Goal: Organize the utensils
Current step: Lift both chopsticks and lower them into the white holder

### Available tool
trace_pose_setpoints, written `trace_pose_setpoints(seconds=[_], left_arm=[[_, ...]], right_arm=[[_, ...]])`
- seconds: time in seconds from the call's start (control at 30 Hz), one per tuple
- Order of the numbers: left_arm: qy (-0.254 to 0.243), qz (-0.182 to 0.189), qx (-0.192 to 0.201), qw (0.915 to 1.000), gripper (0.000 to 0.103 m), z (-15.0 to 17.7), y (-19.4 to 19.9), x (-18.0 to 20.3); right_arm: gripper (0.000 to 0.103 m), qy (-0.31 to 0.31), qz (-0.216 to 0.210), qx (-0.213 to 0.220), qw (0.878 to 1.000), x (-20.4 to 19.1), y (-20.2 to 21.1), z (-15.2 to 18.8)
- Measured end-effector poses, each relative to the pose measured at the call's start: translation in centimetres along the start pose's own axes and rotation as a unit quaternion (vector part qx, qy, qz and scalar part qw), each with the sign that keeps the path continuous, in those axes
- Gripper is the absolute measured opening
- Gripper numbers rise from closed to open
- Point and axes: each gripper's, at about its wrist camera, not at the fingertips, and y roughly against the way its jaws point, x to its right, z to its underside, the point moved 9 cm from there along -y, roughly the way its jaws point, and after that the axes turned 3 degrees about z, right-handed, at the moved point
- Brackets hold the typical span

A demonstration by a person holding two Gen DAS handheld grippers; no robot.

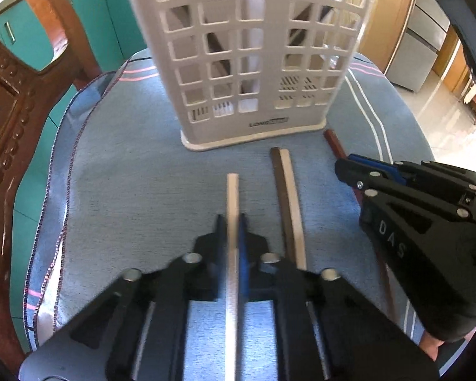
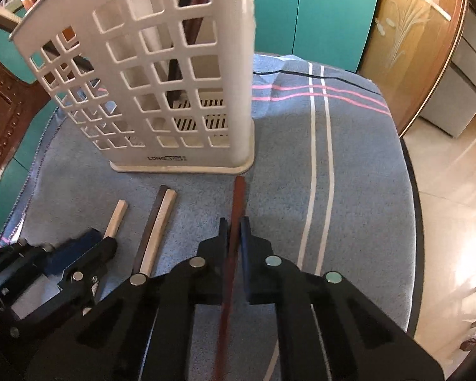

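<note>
Chopsticks are the things to be sorted here, and both grippers already hold one. The left gripper [image 1: 231, 222] is closed on a pale chopstick [image 1: 232, 190] that points to 12 o'clock, toward the white basket [image 1: 247, 47] standing upright on the blue cloth [image 1: 127, 174]. The right gripper [image 2: 234, 225] is closed on a reddish-brown chopstick [image 2: 239, 190], whose tip lies just beside the basket's base. Between the two, at 1 o'clock in the left view, a dark and pale pair [image 1: 287, 190] lies untouched on the cloth, the two sticks side by side and touching. Some dark sticks already stand inside the basket, so I judge the task partly done: two pieces are gripped but not yet lifted in, and the pair is left. The right view shows the white and pink stripes of the cloth at 2 o'clock and the basket's plain side wall; the left view shows the carved wooden chair [image 1: 6, 127] at 9 o'clock more fully.
</note>
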Motion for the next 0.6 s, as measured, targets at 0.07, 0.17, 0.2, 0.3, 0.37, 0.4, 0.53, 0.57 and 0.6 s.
trace_pose_setpoints(seconds=[0.07, 0.17, 0.2, 0.3, 0.37, 0.4, 0.53, 0.57, 0.6], left_arm=[[0.012, 0.009, -0.001, 0.9999, 0.007, 0.0, 0.0, 0.2], [0.028, 0.026, 0.018, 0.9991, 0.007, -0.1, 2.0, 0.1], [0.031, 0.030, 0.032, 0.9986, 0.007, -0.2, 3.3, 0.1], [0.035, 0.046, 0.068, 0.9960, 0.007, -0.8, 7.1, -0.3], [0.037, 0.056, 0.094, 0.9933, 0.007, -1.0, 9.8, -0.4], [0.039, 0.063, 0.111, 0.9911, 0.007, -1.3, 11.6, -0.5], [0.039, 0.073, 0.169, 0.9821, 0.007, -2.6, 17.2, -1.0], [0.038, 0.073, 0.181, 0.9799, 0.007, -3.4, 18.3, -1.2], [0.037, 0.073, 0.194, 0.9776, 0.007, -4.0, 19.4, -1.4]], right_arm=[[0.007, -0.016, -0.022, 0.005, 1.000, 0.4, 0.6, -0.1], [0.007, -0.036, -0.047, 0.028, 0.998, 1.8, 3.1, -0.9], [0.007, -0.040, -0.056, 0.042, 0.997, 2.1, 4.4, -1.2], [0.007, -0.050, -0.092, 0.077, 0.992, 3.0, 8.4, -1.8], [0.007, -0.056, -0.118, 0.099, 0.987, 3.7, 11.0, -2.1], [0.007, -0.059, -0.132, 0.109, 0.983, 3.9, 12.2, -2.3], [0.007, -0.076, -0.182, 0.153, 0.968, 4.8, 17.3, -3.7], [0.007, -0.079, -0.187, 0.160, 0.966, 5.0, 18.1, -4.0], [0.007, -0.082, -0.191, 0.171, 0.963, 5.2, 19.2, -4.7]])
